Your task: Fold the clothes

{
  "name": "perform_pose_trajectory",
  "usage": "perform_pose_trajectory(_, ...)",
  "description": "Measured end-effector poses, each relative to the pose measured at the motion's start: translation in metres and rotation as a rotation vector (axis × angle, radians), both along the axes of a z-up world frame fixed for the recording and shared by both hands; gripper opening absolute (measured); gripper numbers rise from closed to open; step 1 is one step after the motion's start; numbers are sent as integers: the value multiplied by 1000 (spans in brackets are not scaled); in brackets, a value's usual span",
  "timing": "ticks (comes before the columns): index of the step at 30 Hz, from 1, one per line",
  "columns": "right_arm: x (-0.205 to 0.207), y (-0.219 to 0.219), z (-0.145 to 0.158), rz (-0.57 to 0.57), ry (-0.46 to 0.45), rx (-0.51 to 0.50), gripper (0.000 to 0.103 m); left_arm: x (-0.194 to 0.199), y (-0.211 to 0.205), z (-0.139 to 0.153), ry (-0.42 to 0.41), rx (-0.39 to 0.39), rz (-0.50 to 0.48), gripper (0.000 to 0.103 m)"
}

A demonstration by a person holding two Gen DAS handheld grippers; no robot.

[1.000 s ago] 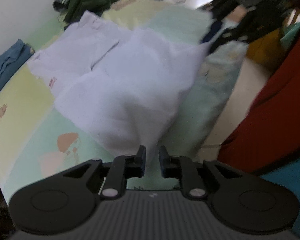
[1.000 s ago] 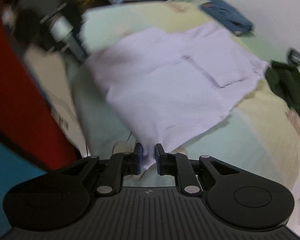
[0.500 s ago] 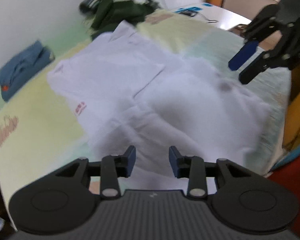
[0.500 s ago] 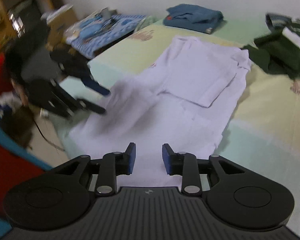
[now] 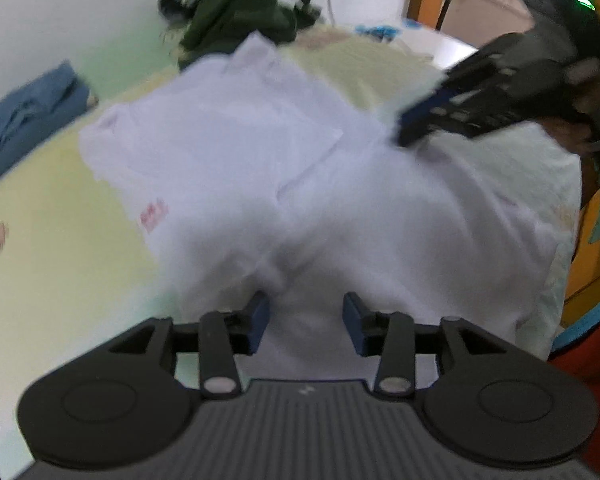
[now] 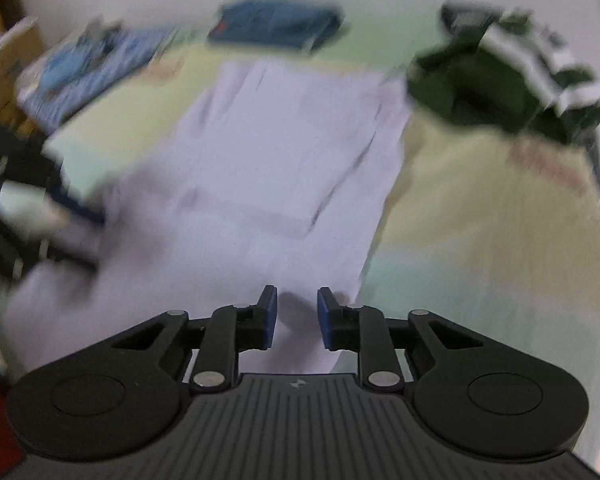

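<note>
Green striped garment (image 5: 240, 8) beyond white shirt (image 5: 300, 184)

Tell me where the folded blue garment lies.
The blue garment lies at the far left in the left wrist view, by the wall, left of the white shirt; the right wrist view shows it beyond the shirt.

Bare bedsheet (image 6: 480, 240) at frame right is passable; dark green garment (image 6: 500, 92) obstructs upper right.
</note>
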State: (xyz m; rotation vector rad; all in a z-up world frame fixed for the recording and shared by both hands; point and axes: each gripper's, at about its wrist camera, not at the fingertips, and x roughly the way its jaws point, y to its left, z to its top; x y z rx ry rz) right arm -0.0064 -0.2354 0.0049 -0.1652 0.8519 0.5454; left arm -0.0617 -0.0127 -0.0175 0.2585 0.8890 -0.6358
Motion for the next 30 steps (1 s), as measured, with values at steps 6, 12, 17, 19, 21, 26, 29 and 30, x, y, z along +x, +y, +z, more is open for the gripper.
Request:
perform_pose_trajectory(6, 51, 7, -15, -108, 59, 31, 31, 44, 10, -2, -10, -46, 57, 56)
perform_pose_trajectory(12, 94, 4, -28, -146, 59, 17, 29, 99, 34, -10, 37, -118, 224, 45)
perform_pose_trajectory(17, 113, -16, -28, -179, 69, 46, 29, 124, 45, -15, 15, -105, 332, 45)
perform_pose_trajectory(19, 120, -22, -24, -198, 56, 84, 30, 133, 49, -17, 0, -99, 356, 47)
perform_pose_trajectory(21, 127, -21, -20, -185, 64, 138, 33, 144, 51, -18, -11, -95, 366, 50)
perform_pose_trajectory(26, 158, -12, -20, -211, 73, 188, 37, 174, 58, -18, -33, -77, 390, 52)
perform_pose_trajectory(29, 177, -9, -25, -202, 105, 222, 21, 189, 61, -20, -45, -67, 392, 55)
perform_pose_trajectory(30, 179, -9, -25, -199, 110, 227, 16, 193, 62, -20, -45, -67, 393, 56)
